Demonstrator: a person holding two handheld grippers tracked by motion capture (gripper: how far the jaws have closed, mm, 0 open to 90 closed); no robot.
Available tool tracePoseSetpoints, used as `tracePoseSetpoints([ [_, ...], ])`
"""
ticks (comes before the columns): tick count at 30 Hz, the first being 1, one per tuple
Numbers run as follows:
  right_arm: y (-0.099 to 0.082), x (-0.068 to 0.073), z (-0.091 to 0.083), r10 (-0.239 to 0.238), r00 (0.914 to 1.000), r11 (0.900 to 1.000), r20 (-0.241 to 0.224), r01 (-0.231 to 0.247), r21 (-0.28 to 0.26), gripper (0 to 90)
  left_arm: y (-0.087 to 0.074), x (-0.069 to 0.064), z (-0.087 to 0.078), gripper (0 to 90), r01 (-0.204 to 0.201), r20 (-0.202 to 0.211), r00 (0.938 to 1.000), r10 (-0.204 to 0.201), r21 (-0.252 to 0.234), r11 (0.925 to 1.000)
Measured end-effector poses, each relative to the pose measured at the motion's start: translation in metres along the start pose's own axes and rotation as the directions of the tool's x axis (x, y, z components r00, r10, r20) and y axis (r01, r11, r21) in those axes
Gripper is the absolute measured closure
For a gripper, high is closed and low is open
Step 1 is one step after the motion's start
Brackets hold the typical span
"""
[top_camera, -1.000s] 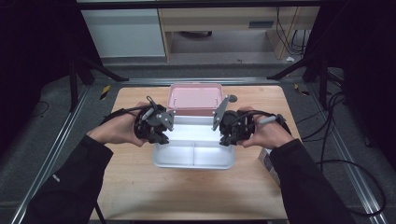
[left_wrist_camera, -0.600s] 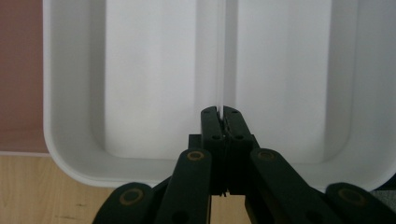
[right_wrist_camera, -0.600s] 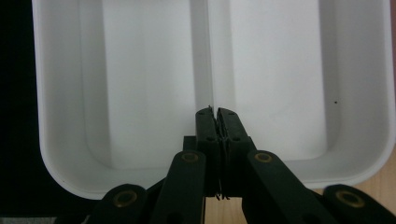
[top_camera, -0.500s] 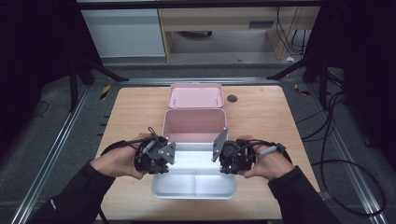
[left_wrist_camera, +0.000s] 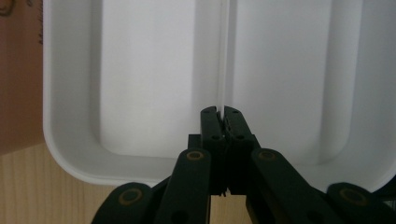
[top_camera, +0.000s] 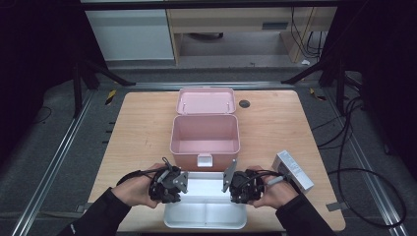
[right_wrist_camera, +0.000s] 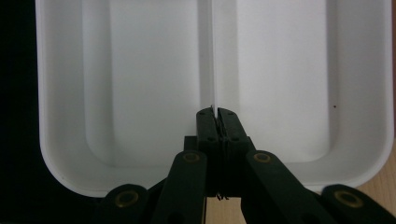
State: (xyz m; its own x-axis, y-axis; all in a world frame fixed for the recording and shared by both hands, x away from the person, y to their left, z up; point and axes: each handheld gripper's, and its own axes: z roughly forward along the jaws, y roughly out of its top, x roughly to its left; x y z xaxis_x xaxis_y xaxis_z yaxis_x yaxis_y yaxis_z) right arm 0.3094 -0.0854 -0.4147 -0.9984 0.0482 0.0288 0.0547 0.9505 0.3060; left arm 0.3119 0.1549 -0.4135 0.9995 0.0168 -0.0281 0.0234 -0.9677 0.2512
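High view: white divided tray (top_camera: pixel 206 216) at the table's (top_camera: pixel 137 128) near edge, just in front of the open pink box (top_camera: pixel 205 134); left gripper (top_camera: pixel 172 183) and right gripper (top_camera: pixel 236 184) at its two ends. Left gripper view: jaws pinched shut on the tray's central divider wall (left_wrist_camera: pixel 223 56). Right gripper view: jaws likewise closed on the divider (right_wrist_camera: pixel 212 51).

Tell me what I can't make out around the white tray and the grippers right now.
- White tray: its near edge is cut off by the bottom of the high view; both grippers cover its short ends.
- Left gripper, right gripper: jaws clamp the tray's centre divider; pads hidden.
- Grey box: label too small.
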Motion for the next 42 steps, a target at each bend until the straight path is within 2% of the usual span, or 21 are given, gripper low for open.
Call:
tracePoseSetpoints([
  [2,-0.001,-0.001,0.005,-0.009,0.9999,0.9999,0.012,0.008,0.008,89.3,-0.001,0.004,0.01,88.5,0.007,0.002,1.0,-0.007,0.009,0.9999],
  [3,-0.002,-0.004,0.015,-0.008,0.9999,0.9998,0.007,0.008,0.018,89.5,-0.002,0.01,0.02,88.3,0.016,0.007,0.9999,-0.016,0.014,0.9998],
  [9,-0.008,-0.016,0.035,0.006,0.9999,0.9996,0.013,-0.006,0.027,89.1,-0.004,0.021,0.038,87.7,0.04,0.005,0.9992,-0.04,0.033,0.9987],
  [17,-0.011,-0.024,0.056,0.011,0.9999,0.9994,0.003,-0.011,0.034,88.7,-0.007,0.025,0.054,87.4,0.054,0.012,0.9984,-0.055,0.053,0.9971],
  [22,-0.01,-0.023,0.061,0.013,0.9999,0.9986,0.002,-0.013,0.052,88.3,-0.007,0.022,0.061,86.8,0.043,0.004,0.999,-0.044,0.074,0.9963],
  [24,-0.01,-0.023,0.062,0.009,0.9999,0.9983,0.007,-0.01,0.057,88.0,-0.007,0.022,0.06,82.4,0.041,-0.011,0.9991,-0.041,0.067,0.9969],
  [26,-0.01,-0.022,0.06,0.022,0.9997,0.9987,0.009,-0.023,0.046,83.6,-0.007,0.021,0.056,77.9,0.045,-0.027,0.9987,-0.044,0.06,0.9972],
  [28,-0.01,-0.022,0.054,0.041,0.9992,0.9991,0.006,-0.041,0.008,79.3,-0.007,0.02,0.048,71.7,0.057,-0.056,0.9969,-0.056,0.03,0.9979],
  [29,-0.011,-0.022,0.05,0.055,0.9984,0.9984,0.015,-0.055,-0.014,76.3,-0.008,0.019,0.042,70.2,0.064,-0.067,0.9957,-0.063,0.015,0.9978],
  [30,-0.012,-0.023,0.039,0.091,0.995,0.9943,0.042,-0.089,-0.06,70.3,-0.009,0.018,0.036,65.1,0.072,-0.081,0.9941,-0.072,-0.006,0.9974],
  [31,-0.012,-0.023,0.039,0.091,0.995,0.9943,0.042,-0.089,-0.06,70.3,-0.01,0.017,0.03,65.1,0.087,-0.097,0.9913,-0.09,-0.029,0.9958],
  [32,-0.013,-0.023,0.032,0.112,0.9923,0.9907,0.053,-0.107,-0.084,67.3,-0.011,0.016,0.024,62.3,0.101,-0.11,0.9882,-0.107,-0.052,0.9935],
  [33,-0.016,-0.023,0.019,0.177,0.9806,0.9767,0.084,-0.164,-0.138,61.7,-0.016,0.014,0.015,53.4,0.149,-0.14,0.9764,-0.165,-0.114,0.9822],
  [34,-0.016,-0.023,0.019,0.177,0.9806,0.9767,0.084,-0.164,-0.138,61.7,-0.016,0.014,0.015,50.2,0.149,-0.14,0.9764,-0.165,-0.114,0.9822],
  [35,-0.017,-0.024,0.014,0.193,0.977,0.9724,0.091,-0.178,-0.151,60.5,-0.021,0.014,0.01,50.2,0.183,-0.152,0.9671,-0.204,-0.142,0.9728],
  [36,-0.02,-0.024,0.008,0.217,0.9706,0.9646,0.104,-0.197,-0.175,57.0,-0.023,0.014,0.008,45.8,0.206,-0.163,0.9592,-0.231,-0.157,0.9659],
  [37,-0.021,-0.025,0.004,0.234,0.9654,0.9598,0.115,-0.211,-0.186,54.7,-0.029,0.014,0.005,43.8,0.242,-0.181,0.9446,-0.274,-0.181,0.9534],
  [40,-0.031,-0.028,-0.009,0.304,0.9388,0.9358,0.162,-0.262,-0.236,51.0,-0.04,0.016,-0.001,36.6,0.315,-0.202,0.9083,-0.366,-0.244,0.9169],
  [41,-0.037,-0.03,-0.015,0.351,0.917,0.9172,0.189,-0.296,-0.267,48.3,-0.046,0.018,-0.004,33.3,0.348,-0.214,0.8877,-0.408,-0.269,0.8981],
  [42,-0.037,-0.03,-0.015,0.351,0.917,0.9172,0.189,-0.296,-0.267,48.3,-0.05,0.018,-0.005,33.3,0.367,-0.224,0.8718,-0.436,-0.29,0.8839],
])
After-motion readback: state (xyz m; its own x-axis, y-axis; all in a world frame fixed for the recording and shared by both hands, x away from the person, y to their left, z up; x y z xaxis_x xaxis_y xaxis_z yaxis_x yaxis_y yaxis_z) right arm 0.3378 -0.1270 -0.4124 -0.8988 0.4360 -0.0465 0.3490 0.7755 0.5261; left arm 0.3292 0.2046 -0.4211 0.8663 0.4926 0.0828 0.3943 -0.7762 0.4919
